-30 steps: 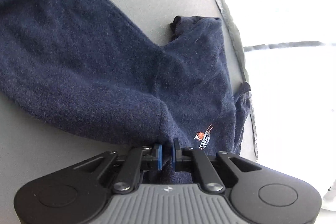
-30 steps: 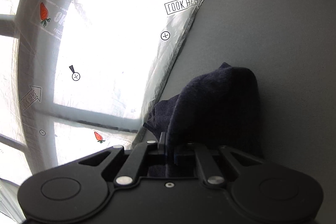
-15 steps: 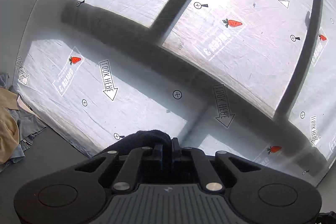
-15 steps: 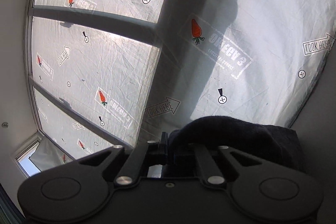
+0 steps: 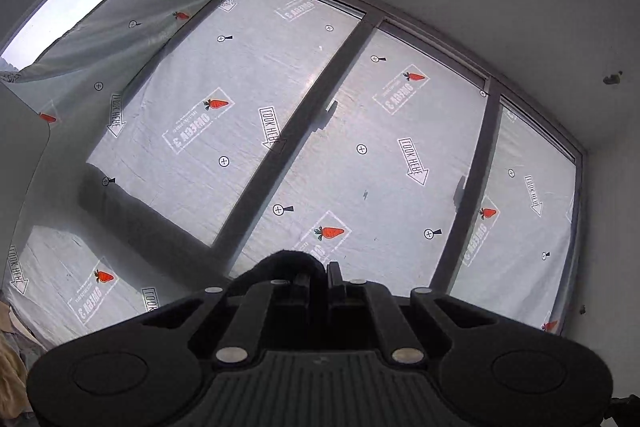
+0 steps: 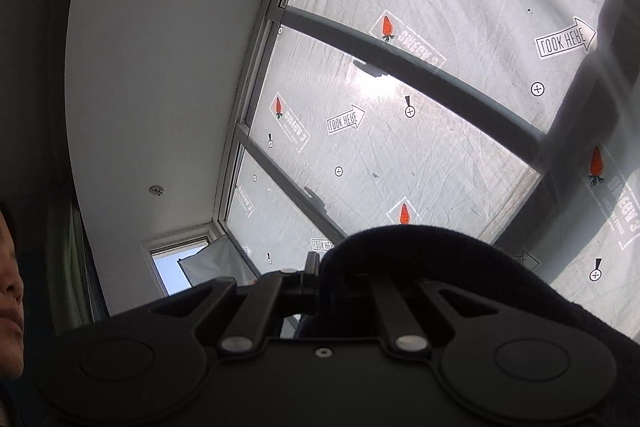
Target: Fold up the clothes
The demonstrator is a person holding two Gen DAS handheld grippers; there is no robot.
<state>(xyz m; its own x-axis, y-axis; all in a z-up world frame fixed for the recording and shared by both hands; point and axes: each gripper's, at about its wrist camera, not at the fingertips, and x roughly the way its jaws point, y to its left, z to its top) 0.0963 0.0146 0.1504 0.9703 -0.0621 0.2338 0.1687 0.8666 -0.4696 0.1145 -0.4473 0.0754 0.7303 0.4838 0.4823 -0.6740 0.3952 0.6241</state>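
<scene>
My left gripper (image 5: 319, 277) is shut on a fold of the dark navy garment (image 5: 288, 261), which bulges up just above the fingers. My right gripper (image 6: 320, 271) is shut on the same dark navy garment (image 6: 460, 267), which drapes over the right finger and down the right side of the view. Both grippers point steeply upward at the window, so the rest of the garment and the table are hidden.
Large windows covered with printed plastic film (image 5: 320, 155) fill both views, with dark frames (image 5: 304, 131) between panes. White ceiling (image 6: 160, 67) is at the left. A pile of tan clothing (image 5: 10, 367) shows at the lower left edge. A person's face (image 6: 8, 307) is at the left edge.
Both grippers have lifted and tilted upward with the garment: a second ago they faced the grey table and the spread cloth, now they face the upper window and ceiling.
</scene>
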